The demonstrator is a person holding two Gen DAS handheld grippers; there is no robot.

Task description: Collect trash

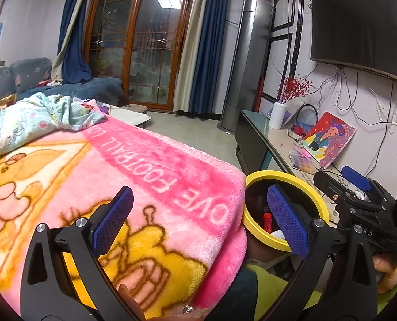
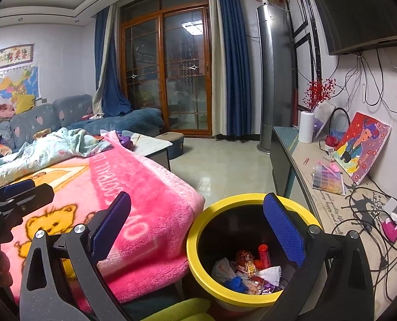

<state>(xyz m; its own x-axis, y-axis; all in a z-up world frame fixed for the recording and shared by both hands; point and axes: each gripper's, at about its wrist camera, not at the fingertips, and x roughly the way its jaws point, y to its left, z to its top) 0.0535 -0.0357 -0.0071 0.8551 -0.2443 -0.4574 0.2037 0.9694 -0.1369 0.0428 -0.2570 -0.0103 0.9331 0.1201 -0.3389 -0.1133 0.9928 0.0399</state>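
A yellow-rimmed black trash bin [image 2: 198,230] stands beside the pink blanket-covered table [image 2: 145,187]. Inside lie several pieces of trash [image 2: 248,270]: wrappers, white paper, a blue scrap and a red tube. My right gripper [image 2: 198,227] is open and empty, above the bin's near rim. The bin also shows in the left wrist view [image 1: 286,178]. My left gripper [image 1: 201,214] is open and empty over the blanket's [image 1: 118,174] right edge. The right gripper [image 1: 359,195] shows at the right of the left wrist view, and the left gripper [image 2: 14,200] shows at the left of the right wrist view.
A crumpled light-blue cloth [image 2: 51,144] lies on the far end of the blanket. A TV cabinet [image 2: 332,200] on the right holds a painting [image 2: 361,147], white vase [image 2: 306,127], bead box and cables. A blue sofa [image 2: 38,120] stands at the left, a tower air conditioner [image 2: 274,80] behind.
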